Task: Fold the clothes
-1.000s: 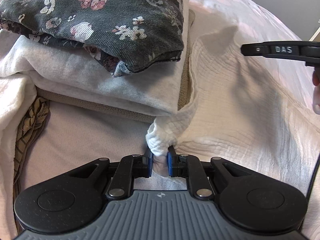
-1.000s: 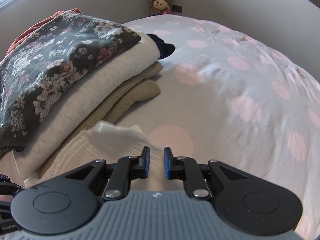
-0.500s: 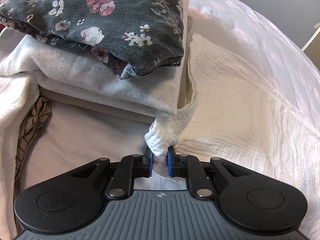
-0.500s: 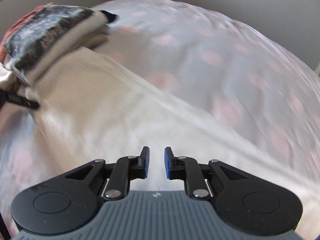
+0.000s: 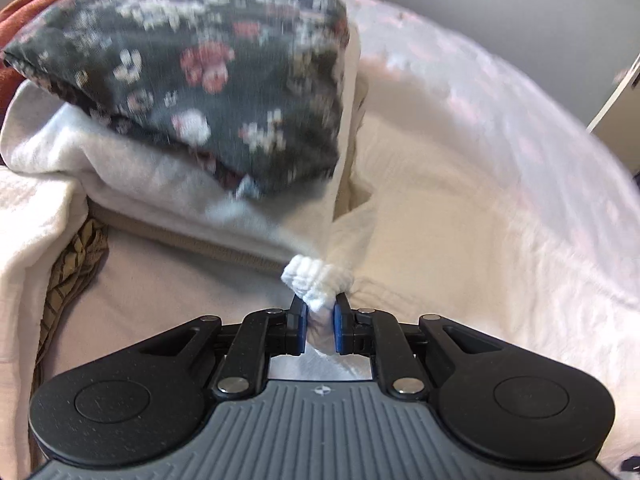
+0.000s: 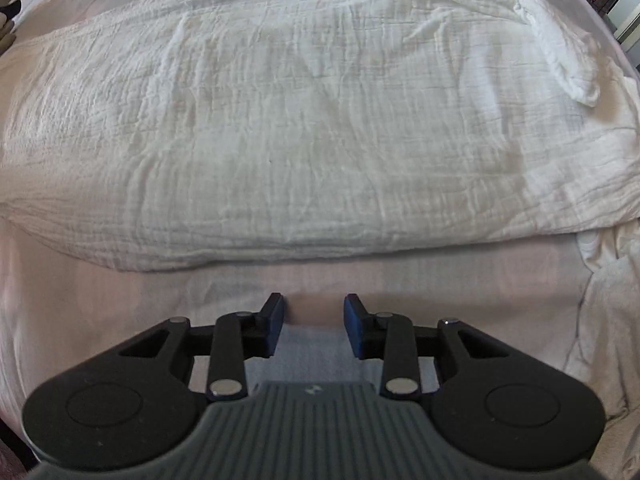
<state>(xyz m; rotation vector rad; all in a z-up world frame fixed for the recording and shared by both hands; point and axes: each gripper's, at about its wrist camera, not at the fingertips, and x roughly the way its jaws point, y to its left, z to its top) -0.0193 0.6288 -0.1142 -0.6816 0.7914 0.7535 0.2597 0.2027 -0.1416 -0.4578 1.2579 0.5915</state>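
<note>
Where the cloth lies: the white cloth [image 6: 304, 120] is spread flat on the bed [image 6: 120, 300], crinkled all over, its near edge just ahead of the right claw; in the left wrist view the same cloth [image 5: 460, 216] runs off to the right across the bed [image 5: 168, 292].

Cloth corner: one corner [image 5: 318, 280] is bunched into a small wad, just in front of the stack of folded clothes.

Left claw: the left claw [image 5: 320, 326] is clenched on that bunched corner, blue pads pressing it from both sides (the wad bulges out above the fingertips).

Right claw: the right claw [image 6: 314, 320] is released, fingers spread wide with nothing between them, hovering over bare bed sheet short of the cloth's near edge.

Stack: the floral garment [image 5: 208, 80], dark with pink and white flowers, sits on top (blurred in this view); under it a pale grey garment [image 5: 132, 176], then a tan layer [image 5: 224, 246] at the bottom.

Beside the stack: an orange-red fabric [image 5: 36, 20] shows behind it at upper left; a striped olive fabric [image 5: 72, 272] lies at the left, partly under another white fabric [image 5: 24, 232].

Bed sheet: pale, with faint pink spots.
</note>
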